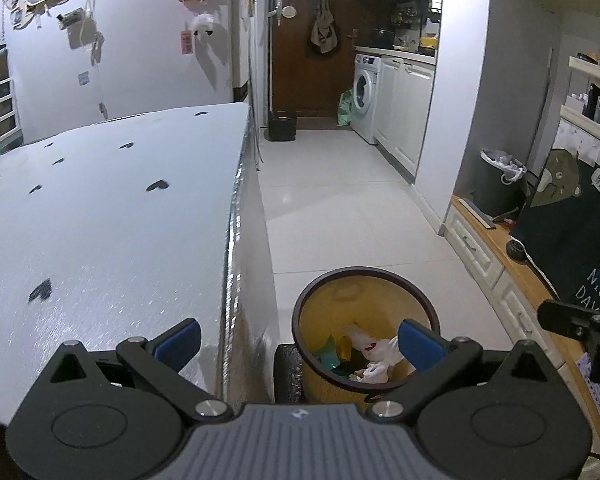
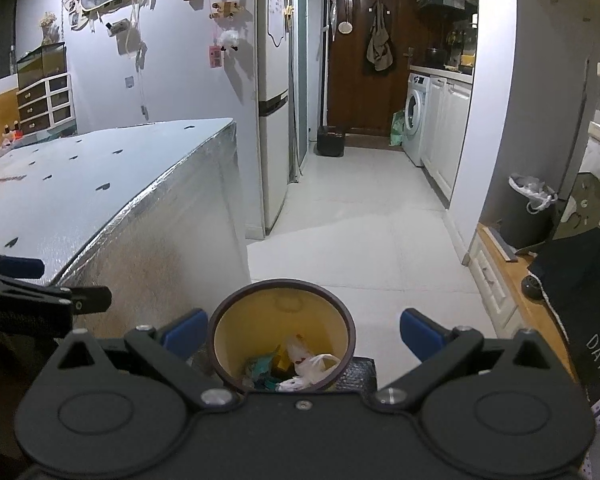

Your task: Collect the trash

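Just below and ahead of my right hand-held gripper stands the yellow trash bin, its dark rim sitting between the two blue fingers, which are spread wide with nothing in them. My left hand-held gripper is released as well, fingers apart and empty; from it the bin lies ahead and to the right, and its right finger overlaps the rim in the view. Inside the bin I see a crumpled white plastic bag with green and yellow scraps beside it, so the collected trash appears to be already in there.

To the left of both grippers runs the desk with its silvery cover printed with small dark hearts. I see no loose trash on the part in view, though its far left end is blurred.

My worry is the close quarters. The bin stands near the desk's side wall, and if I drop either gripper toward it a finger could catch the rim and tip it, spilling the scraps over the floor. The two grippers also hang near each other, so a careless swing could knock them together. The white bag looks light and springy and may creep up over the rim if disturbed.

Farther ahead, the tiled floor leads past a fridge toward a dark second bin by the brown door.
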`<state>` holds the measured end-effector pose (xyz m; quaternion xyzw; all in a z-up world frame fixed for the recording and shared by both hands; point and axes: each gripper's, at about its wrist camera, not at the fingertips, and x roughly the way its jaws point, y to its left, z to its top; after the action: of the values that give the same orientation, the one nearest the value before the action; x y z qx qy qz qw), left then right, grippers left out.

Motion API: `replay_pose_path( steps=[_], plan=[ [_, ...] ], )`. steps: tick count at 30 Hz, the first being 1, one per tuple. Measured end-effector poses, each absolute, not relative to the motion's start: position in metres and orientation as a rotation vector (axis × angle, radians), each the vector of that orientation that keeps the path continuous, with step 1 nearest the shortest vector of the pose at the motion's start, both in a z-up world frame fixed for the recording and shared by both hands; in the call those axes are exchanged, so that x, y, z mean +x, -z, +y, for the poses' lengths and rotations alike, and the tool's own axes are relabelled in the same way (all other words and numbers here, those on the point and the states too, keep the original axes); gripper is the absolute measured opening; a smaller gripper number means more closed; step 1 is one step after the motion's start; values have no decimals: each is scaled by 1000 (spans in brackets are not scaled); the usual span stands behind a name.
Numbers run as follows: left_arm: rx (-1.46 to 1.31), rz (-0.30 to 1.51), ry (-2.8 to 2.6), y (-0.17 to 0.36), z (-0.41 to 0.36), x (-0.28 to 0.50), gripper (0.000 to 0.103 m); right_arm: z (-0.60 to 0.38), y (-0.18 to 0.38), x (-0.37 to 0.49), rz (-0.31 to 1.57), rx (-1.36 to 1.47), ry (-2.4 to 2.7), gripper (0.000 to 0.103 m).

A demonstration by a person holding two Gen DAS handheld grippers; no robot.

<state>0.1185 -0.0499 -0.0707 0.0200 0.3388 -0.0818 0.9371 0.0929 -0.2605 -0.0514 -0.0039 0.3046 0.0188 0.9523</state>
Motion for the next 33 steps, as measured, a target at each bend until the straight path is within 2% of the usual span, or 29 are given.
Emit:
replay_pose_path(
  steps=[33],
  plan=[
    [61, 604, 131, 83, -45, 84, 103, -260, 75, 69, 564, -1, 62, 103]
  ],
)
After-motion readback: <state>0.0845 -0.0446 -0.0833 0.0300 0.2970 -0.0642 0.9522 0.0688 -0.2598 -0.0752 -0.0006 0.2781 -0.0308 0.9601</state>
